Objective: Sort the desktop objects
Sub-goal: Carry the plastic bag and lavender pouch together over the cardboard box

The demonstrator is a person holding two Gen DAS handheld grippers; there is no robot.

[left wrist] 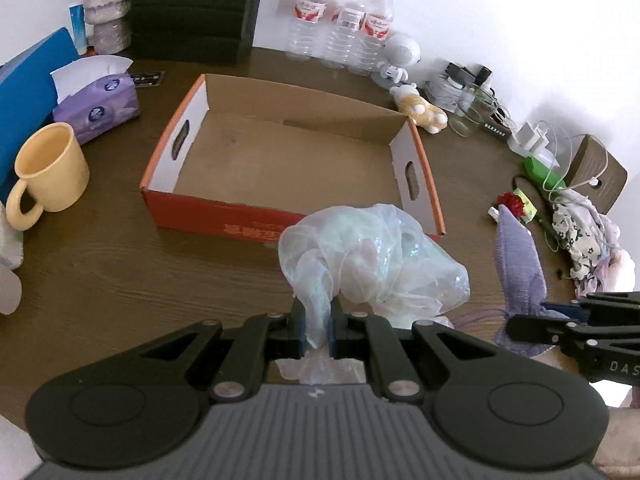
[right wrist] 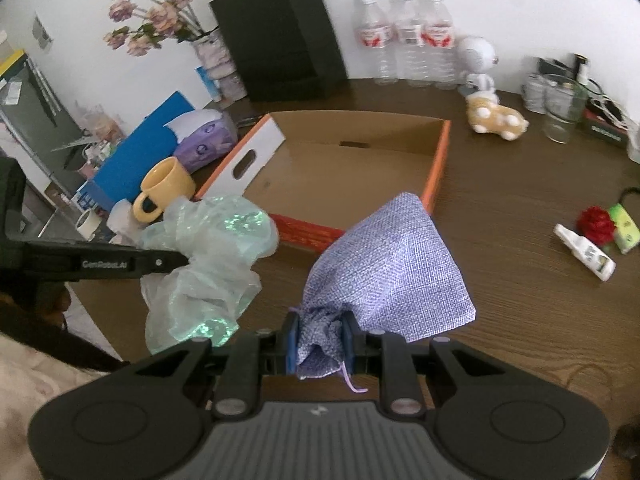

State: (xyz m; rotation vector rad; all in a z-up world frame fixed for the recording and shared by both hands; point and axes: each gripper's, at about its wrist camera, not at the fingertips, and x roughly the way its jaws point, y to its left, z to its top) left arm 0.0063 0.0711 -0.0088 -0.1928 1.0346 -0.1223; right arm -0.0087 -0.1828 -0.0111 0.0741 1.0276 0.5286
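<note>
- Both claws are clamped on soft goods: the left gripper [left wrist: 318,330] is closed on the neck of a sheer iridescent organza bag [left wrist: 372,256], and the right gripper [right wrist: 320,346] is closed on the gathered mouth of a lilac woven drawstring pouch [right wrist: 390,268].
- Each bag is held off the brown wooden table [left wrist: 120,280], just near of the open cardboard box [left wrist: 288,152] with orange outer walls; the organza bag is on the left, the pouch on the right.
- The box floor is seen bare, so room for both is judged ample.
- For a clean drop, each bag should be carried over the near wall and lowered well inside before the jaws are let go; the loose body of the organza bag could otherwise drape over the rim.
- The two claws should be kept apart so the bags are not tangled.
- Farther off, a yellow mug [left wrist: 52,168], a tissue pack [left wrist: 100,104], a plush toy [left wrist: 420,108] and water bottles [left wrist: 344,36] are left on the table.
</note>
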